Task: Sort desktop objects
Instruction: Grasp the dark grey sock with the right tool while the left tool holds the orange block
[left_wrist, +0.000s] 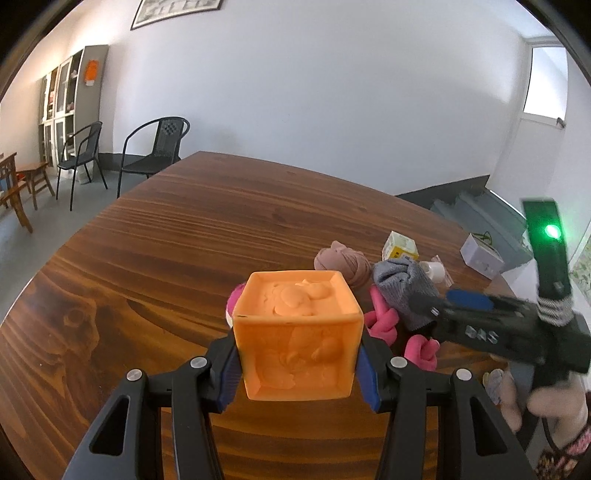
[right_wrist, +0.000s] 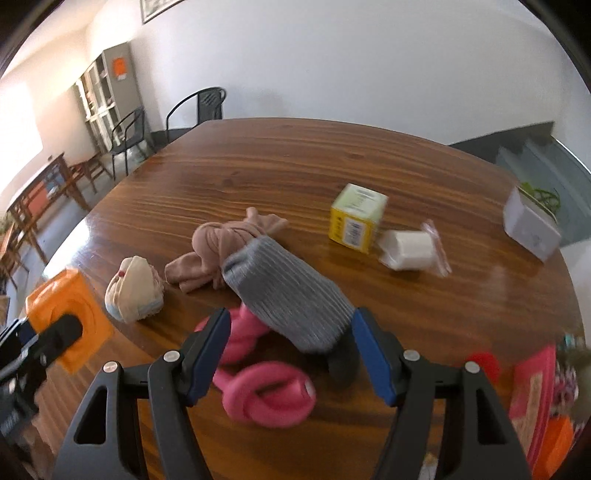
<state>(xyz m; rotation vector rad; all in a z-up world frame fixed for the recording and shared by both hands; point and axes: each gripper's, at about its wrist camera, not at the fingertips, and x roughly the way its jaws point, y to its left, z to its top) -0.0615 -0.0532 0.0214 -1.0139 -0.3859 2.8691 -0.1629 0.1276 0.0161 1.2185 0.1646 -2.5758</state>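
My left gripper (left_wrist: 297, 373) is shut on an orange embossed cube (left_wrist: 297, 332), held above the wooden table (left_wrist: 221, 221). In the right wrist view the same cube (right_wrist: 70, 314) shows at far left. My right gripper (right_wrist: 291, 354) is open, its blue pads on either side of the near end of a grey ribbed sock roll (right_wrist: 284, 295) without pressing it. A pink knotted rope (right_wrist: 266, 391) lies under and in front of the roll. Behind it lie a brown sock bundle (right_wrist: 221, 247) and a cream sock bundle (right_wrist: 133, 291).
A yellow-green carton (right_wrist: 356, 218), a white cup in a plastic bag (right_wrist: 410, 251) and a white box (right_wrist: 532, 225) sit at the right side. Pink and orange items (right_wrist: 535, 387) lie by the near right edge. Black chairs (left_wrist: 155, 155) stand beyond the table.
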